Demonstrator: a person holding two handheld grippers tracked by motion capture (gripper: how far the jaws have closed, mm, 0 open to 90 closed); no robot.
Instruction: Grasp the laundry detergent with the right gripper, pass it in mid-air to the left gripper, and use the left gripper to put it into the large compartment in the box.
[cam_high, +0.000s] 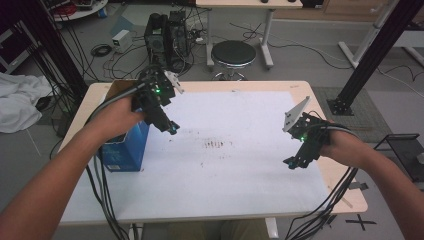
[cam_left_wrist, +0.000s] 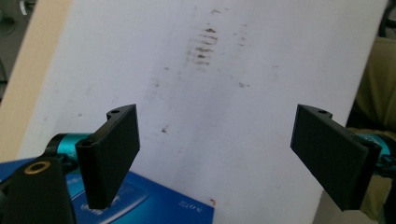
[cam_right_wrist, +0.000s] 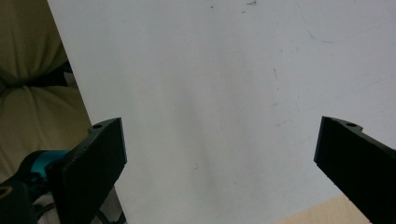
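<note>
The left gripper is being held at centre left beside the blue box, jaws spread and empty; the right gripper, lower right, is likewise being held spread over the white surface.

Obstacle: blue box, standing at the table's left edge, just under the left gripper.
Open ground: white sheet bare from the box across to the right edge; only flat brown stains at its centre, no hindrance.
Far edge, near edge and both right corners unblocked.
Right gripper hovers near the right edge, well apart from the box.
Cables hang off the near-left corner.
</note>
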